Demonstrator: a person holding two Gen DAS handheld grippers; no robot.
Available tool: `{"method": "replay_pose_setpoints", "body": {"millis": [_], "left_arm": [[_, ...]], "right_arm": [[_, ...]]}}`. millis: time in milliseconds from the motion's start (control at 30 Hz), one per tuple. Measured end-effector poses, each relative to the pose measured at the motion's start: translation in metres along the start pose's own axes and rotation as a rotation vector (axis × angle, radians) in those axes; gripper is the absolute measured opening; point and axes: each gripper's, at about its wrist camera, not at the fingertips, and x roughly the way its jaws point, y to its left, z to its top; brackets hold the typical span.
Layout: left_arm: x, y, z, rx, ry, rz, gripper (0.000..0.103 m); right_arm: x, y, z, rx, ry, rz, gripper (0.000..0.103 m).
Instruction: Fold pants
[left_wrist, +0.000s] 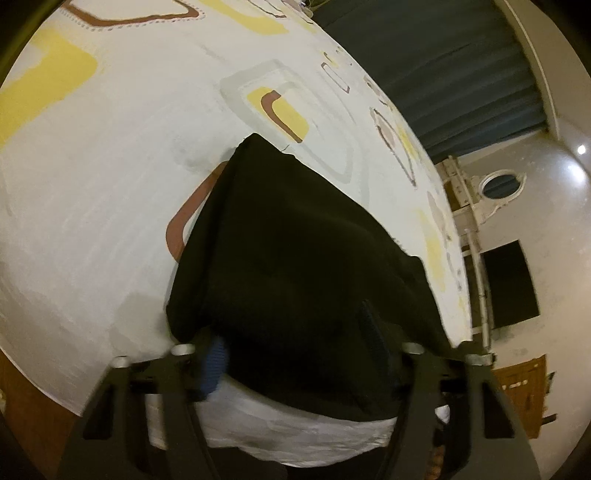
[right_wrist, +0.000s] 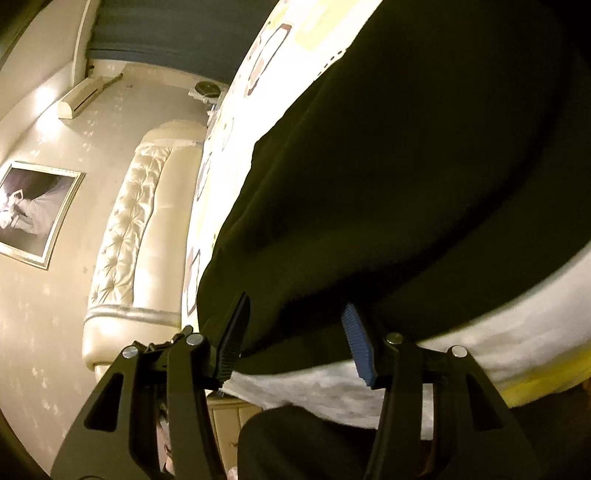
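Observation:
Black pants (left_wrist: 295, 266) lie on a bed with a white sheet patterned in yellow and brown (left_wrist: 110, 166), their near edge at the bed's front edge. My left gripper (left_wrist: 295, 350) is open, its fingers straddling the near edge of the pants; a blue pad (left_wrist: 214, 363) shows on the left finger. In the right wrist view the pants (right_wrist: 406, 184) fill the upper right. My right gripper (right_wrist: 299, 339) is open, with the pants' near edge between its black left pad (right_wrist: 232, 339) and blue right pad (right_wrist: 356, 347). Neither grips the cloth.
A cream tufted headboard (right_wrist: 129, 221) stands left of the bed, with a framed picture (right_wrist: 33, 210) on the wall. A teal curtain (left_wrist: 461, 74) and a white dresser with an oval mirror (left_wrist: 498, 184) stand beyond the bed's far edge. A dark panel (left_wrist: 511, 284) stands nearby.

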Motion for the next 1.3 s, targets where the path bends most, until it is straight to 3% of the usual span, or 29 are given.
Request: {"method": "replay_pose_setpoints", "body": {"millis": [33,67,133,333,467,600,667,767,967,1067,1167,1300], "left_arm": [[0.003,0.0,0.001,0.011,0.013,0.023,0.027],[0.004,0.002,0.001,0.012,0.022,0.04,0.016],[0.002,0.006,0.002,0.003,0.012,0.047,0.014],[-0.021,0.007,-0.003,0.061,-0.039,0.085,0.013],[-0.01,0.018,-0.008,0.06,-0.011,0.106,0.013],[-0.008,0.018,-0.005,0.057,-0.001,0.101,0.013],[-0.01,0.015,-0.005,0.066,0.005,0.094,0.013],[-0.018,0.013,-0.006,0.074,-0.004,0.089,0.019],[-0.041,0.005,-0.006,0.092,-0.039,0.14,0.044],[-0.048,-0.009,-0.003,0.137,-0.104,0.229,0.063],[-0.042,-0.027,-0.001,0.216,-0.143,0.32,0.078],[-0.024,-0.05,-0.002,0.266,-0.167,0.366,0.078]], "right_arm": [[0.002,0.001,0.001,0.001,-0.007,-0.005,0.044],[0.003,0.001,0.002,0.0,-0.014,-0.012,0.032],[0.008,0.003,0.003,-0.011,-0.006,-0.029,0.008],[-0.011,0.02,-0.022,-0.071,-0.03,-0.011,0.007],[-0.005,0.001,-0.032,-0.057,-0.01,-0.057,0.007],[0.001,-0.01,-0.031,-0.038,-0.007,-0.04,0.007],[-0.001,-0.01,-0.029,-0.027,0.003,-0.023,0.013],[-0.013,-0.009,-0.024,-0.019,0.01,-0.022,0.025],[-0.078,-0.014,0.012,-0.051,-0.029,-0.112,0.034],[-0.135,-0.032,0.05,-0.044,-0.16,-0.165,0.037],[-0.198,-0.067,0.099,0.044,-0.332,-0.182,0.039],[-0.264,-0.127,0.164,0.182,-0.523,-0.224,0.04]]}}
